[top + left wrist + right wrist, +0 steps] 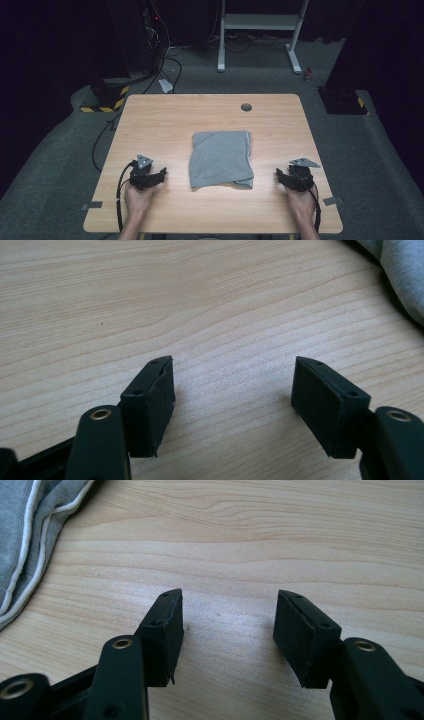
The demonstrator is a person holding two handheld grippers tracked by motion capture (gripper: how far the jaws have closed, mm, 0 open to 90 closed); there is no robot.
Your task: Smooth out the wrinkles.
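I see a folded grey cloth (221, 159) in the middle of the worktop (165, 120). My left tongs (159, 176) sit at its 9 o'clock, my right tongs (280, 176) at its 3 o'clock. Both are apart, holding nothing.

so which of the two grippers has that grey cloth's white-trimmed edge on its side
The right gripper: the folded grey cloth shows its white-trimmed edge toward it, while the left gripper faces a plain grey side.
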